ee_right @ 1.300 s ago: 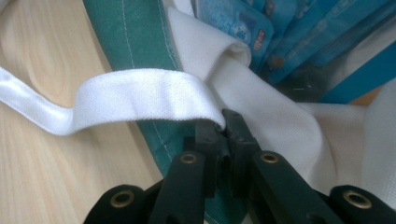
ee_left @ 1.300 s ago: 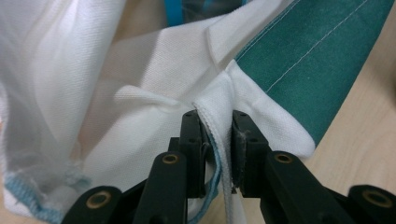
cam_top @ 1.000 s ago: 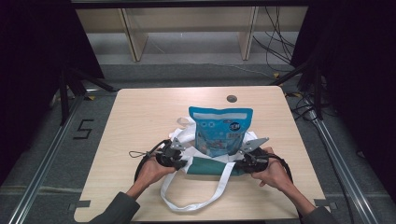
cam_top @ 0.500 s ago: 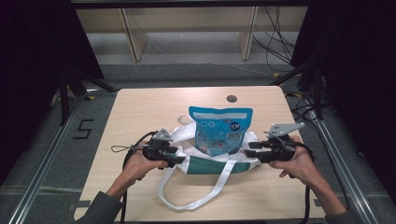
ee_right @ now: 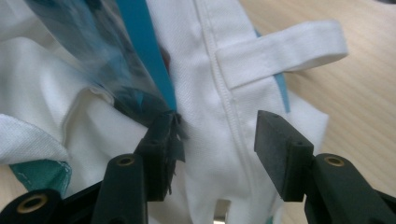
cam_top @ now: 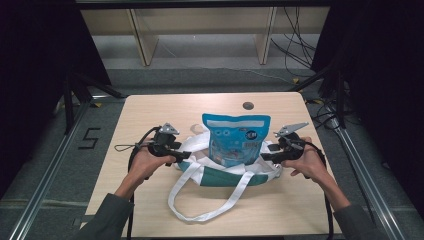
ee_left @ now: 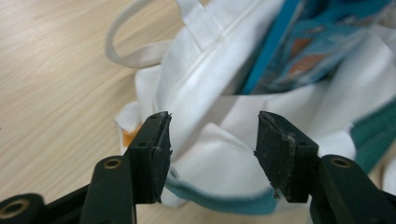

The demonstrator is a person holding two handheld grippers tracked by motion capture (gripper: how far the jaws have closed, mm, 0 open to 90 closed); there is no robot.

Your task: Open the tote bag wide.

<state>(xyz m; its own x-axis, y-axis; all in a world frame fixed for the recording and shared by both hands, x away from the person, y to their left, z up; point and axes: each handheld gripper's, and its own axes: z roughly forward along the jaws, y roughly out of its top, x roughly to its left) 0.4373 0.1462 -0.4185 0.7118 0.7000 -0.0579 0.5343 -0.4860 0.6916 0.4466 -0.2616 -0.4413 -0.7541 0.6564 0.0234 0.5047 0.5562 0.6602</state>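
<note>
Centrally in the high view, a soft white cloth tote bag [cam_top: 227,172] with a teal band lies crumpled on the pale wood-grain table [cam_top: 150,107], long axis left to right. A glossy blue pouch [cam_top: 235,140] stands upright in it, top toward the upper frame. Left gripper [cam_top: 184,156] and right gripper [cam_top: 265,156] flank the bag; jaws have just been opening, now wide, gripping nothing.

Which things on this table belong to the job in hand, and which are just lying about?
In the job:
- white and teal tote bag
- blue snack pouch standing in it
- left gripper and right gripper, jaws open, just released

Lying about:
- dark round spot on the table top
- wooden frame behind the table
</note>
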